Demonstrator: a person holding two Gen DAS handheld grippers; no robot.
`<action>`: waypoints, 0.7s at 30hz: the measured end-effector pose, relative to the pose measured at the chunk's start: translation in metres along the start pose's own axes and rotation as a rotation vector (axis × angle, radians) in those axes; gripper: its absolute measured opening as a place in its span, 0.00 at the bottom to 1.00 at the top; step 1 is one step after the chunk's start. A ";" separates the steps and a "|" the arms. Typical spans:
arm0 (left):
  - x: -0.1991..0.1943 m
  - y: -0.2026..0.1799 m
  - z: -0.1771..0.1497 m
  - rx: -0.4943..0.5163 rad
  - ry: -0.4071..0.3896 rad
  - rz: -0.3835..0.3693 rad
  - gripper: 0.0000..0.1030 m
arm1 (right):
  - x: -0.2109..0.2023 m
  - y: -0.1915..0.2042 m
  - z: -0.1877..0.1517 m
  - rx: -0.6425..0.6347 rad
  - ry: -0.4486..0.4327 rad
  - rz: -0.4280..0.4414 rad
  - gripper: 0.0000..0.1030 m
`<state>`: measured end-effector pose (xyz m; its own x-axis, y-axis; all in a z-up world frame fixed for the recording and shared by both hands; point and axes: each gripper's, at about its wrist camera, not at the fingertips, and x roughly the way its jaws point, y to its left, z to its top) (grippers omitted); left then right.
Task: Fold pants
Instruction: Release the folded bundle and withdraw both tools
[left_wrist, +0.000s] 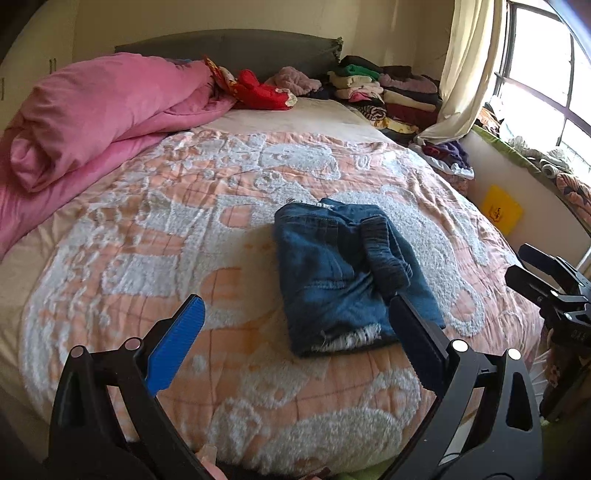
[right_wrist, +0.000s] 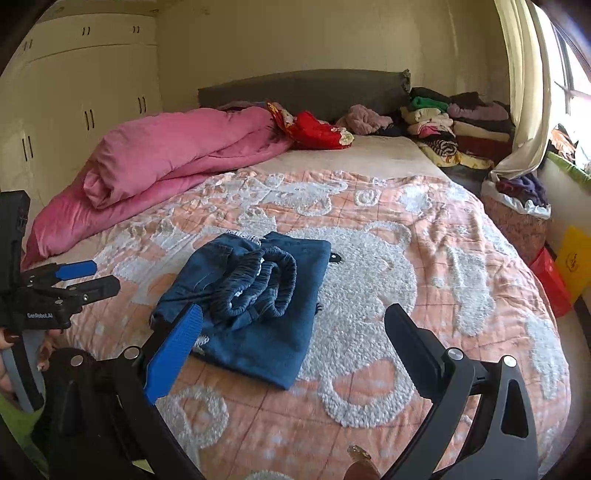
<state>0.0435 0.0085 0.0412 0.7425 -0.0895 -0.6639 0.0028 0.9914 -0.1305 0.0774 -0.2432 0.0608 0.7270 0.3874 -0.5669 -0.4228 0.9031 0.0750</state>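
Blue denim pants (left_wrist: 343, 273) lie folded into a compact bundle on the bed, with the dark elastic waistband on top and a frayed hem toward me. They also show in the right wrist view (right_wrist: 255, 306). My left gripper (left_wrist: 295, 306) is open and empty, held just short of the pants' near edge. It shows at the left edge of the right wrist view (right_wrist: 92, 277). My right gripper (right_wrist: 295, 317) is open and empty, just in front of the bundle. It shows at the right edge of the left wrist view (left_wrist: 532, 269).
The bed has a peach and white textured blanket (left_wrist: 147, 240). A rolled pink duvet (left_wrist: 96, 114) lies at the left. Stacks of folded clothes (left_wrist: 388, 88) sit near the headboard at the right. A window and curtain (left_wrist: 469, 66) are at the right, white cabinets (right_wrist: 81, 96) at the left.
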 end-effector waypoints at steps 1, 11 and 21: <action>-0.002 0.001 -0.002 -0.005 -0.001 0.002 0.91 | -0.002 0.001 -0.001 -0.001 0.001 -0.002 0.95; -0.013 -0.001 -0.028 -0.012 0.030 0.000 0.91 | -0.013 0.011 -0.023 -0.002 0.043 -0.009 0.95; -0.001 0.000 -0.051 -0.032 0.080 -0.004 0.91 | 0.000 0.014 -0.053 0.006 0.123 -0.020 0.96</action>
<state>0.0083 0.0041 0.0043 0.6863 -0.1017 -0.7202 -0.0170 0.9877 -0.1556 0.0428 -0.2408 0.0188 0.6633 0.3438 -0.6647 -0.4054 0.9117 0.0671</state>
